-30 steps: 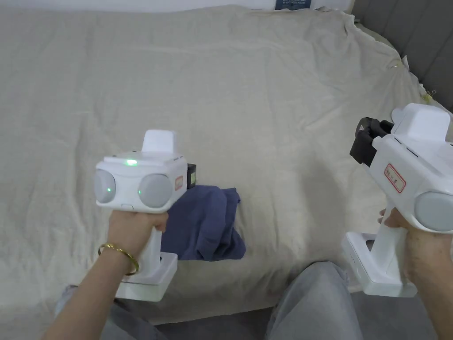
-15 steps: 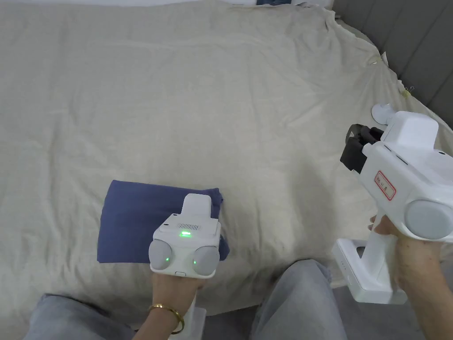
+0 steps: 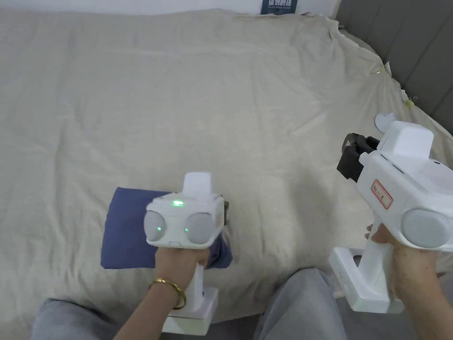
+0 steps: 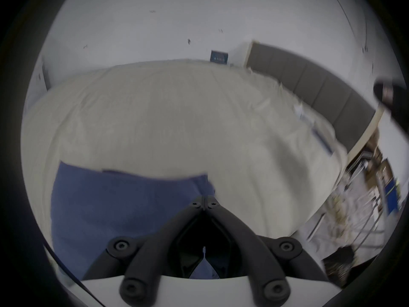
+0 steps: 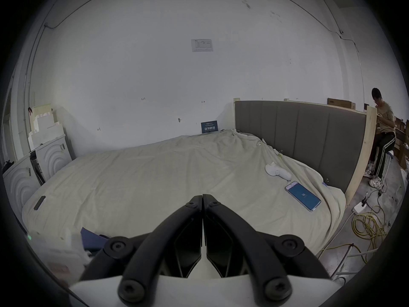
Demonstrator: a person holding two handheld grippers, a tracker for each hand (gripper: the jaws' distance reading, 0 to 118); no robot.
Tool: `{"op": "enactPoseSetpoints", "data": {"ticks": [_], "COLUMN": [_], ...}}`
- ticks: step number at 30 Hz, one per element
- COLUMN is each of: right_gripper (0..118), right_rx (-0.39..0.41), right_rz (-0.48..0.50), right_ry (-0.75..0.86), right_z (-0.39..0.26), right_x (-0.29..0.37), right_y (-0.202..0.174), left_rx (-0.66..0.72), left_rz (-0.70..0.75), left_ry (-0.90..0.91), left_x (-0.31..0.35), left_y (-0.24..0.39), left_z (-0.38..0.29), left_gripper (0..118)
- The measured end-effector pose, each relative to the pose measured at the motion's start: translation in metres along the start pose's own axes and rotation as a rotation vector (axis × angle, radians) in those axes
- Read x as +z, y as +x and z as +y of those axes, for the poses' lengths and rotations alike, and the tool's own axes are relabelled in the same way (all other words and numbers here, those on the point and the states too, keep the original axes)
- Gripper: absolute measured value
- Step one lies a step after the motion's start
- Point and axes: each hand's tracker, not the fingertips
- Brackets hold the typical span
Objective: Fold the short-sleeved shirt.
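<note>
Holding two grippers over the bed (image 3: 247, 102), we see the folded shirt (image 3: 126, 230) lying on the sheet at left. Left gripper (image 4: 204, 197) hangs over its right end, jaws pressed together, empty. Right gripper (image 5: 202, 196) is well apart, jaws together too.

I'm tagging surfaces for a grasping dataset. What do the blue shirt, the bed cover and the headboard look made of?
Blue shirt: soft matte knit, probably cotton jersey; it folds limply with rounded edges. Bed cover: beige matte woven cloth, perhaps cotton or linen; fine creases all over. Headboard: grey padded upholstery in vertical panels, fabric or faux leather, hard to tell, with a pale wood-like end frame.
</note>
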Motion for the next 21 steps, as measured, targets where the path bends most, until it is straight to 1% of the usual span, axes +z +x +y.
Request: {"op": "enactPoseSetpoints", "data": {"ticks": [3,7,10,12,17,21], "right_gripper": [0,0,0,0,0,0], "right_rx": [0.002,0.001,0.008,0.009,0.016,0.032], "right_rz": [0.024,0.064,0.101,0.132,0.209,0.256], "right_ry": [0.007,0.022,0.034,0.038,0.042,0.003], "right_z": [0.002,0.004,0.004,0.003,-0.008,-0.035], "right_x": [-0.001,-0.002,-0.005,-0.007,-0.012,-0.029], "right_y": [-0.011,-0.031,-0.051,-0.067,-0.118,-0.164], "left_rx": [0.045,0.025,-0.043,-0.06,-0.047,-0.03], "left_rz": [-0.028,0.093,0.209,0.268,0.325,0.356], "left_ry": [0.12,0.311,0.426,0.485,0.531,0.544], "left_x": [0.032,0.07,0.096,0.108,0.136,0.147], "left_y": [-0.021,-0.053,-0.072,-0.083,-0.104,-0.117], "left_z": [0.032,0.059,0.061,0.057,0.042,0.032], "left_gripper": [0,0,0,0,0,0]}}
